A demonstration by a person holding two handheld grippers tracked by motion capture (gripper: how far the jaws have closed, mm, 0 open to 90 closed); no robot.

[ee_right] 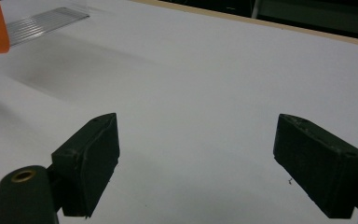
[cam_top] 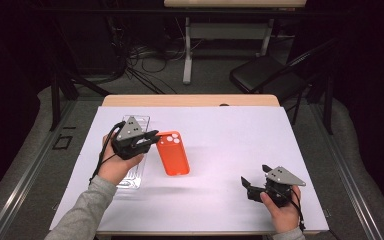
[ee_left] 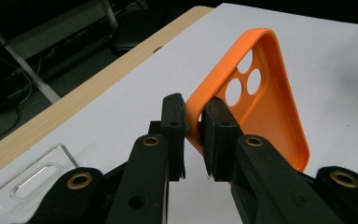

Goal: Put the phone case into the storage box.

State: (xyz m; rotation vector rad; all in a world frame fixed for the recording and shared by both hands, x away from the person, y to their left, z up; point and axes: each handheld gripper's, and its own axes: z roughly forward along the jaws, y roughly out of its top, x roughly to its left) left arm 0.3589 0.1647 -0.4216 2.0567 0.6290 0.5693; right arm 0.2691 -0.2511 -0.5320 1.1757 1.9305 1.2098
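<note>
Your left gripper (cam_top: 152,136) pinching orange phone case (cam_top: 173,153) by rim near corner, jaws pressed tight on edge. Left gripper view: case (ee_left: 261,100) tilted, open side facing camera, three round camera holes visible, far end resting on white mat (cam_top: 220,135). Case sits left of centre on mat, just beside clear plastic case (cam_top: 132,175) under your left hand (cam_top: 114,167). Your right gripper (cam_top: 255,186) low near front right of mat, well apart from orange case, jaws spread wide, nothing between them, just bare mat (ee_right: 205,70).
</note>
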